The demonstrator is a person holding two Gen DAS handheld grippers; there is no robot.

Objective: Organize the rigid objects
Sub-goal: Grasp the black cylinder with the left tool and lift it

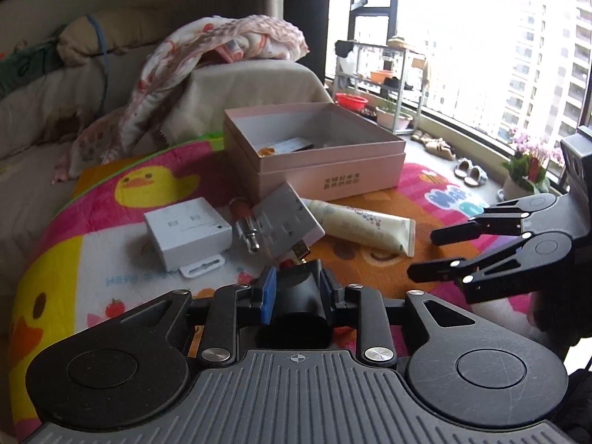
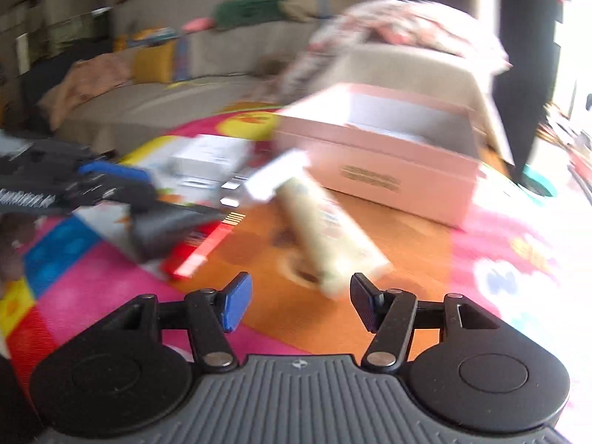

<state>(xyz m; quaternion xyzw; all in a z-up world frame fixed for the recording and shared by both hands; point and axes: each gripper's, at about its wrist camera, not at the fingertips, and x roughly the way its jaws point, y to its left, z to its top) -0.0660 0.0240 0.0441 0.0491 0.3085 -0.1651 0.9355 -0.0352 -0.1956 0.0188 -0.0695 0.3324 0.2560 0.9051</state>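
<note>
Bright duck-print blanket (image 1: 155,188) bearing pink box (image 1: 333,174), white adapter (image 1: 188,233), cream tube (image 1: 366,229), grey plate (image 1: 288,218).

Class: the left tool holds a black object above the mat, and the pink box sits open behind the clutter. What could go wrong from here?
1. The black object in the left tool could hit the grey plate propped between it and the pink box.
2. The open right tool hovers near the cream tube; both tools might collide.

Pink box (image 1: 325,170), duck-print pink-yellow blanket (image 1: 148,188), cream tube (image 1: 366,227).
</note>
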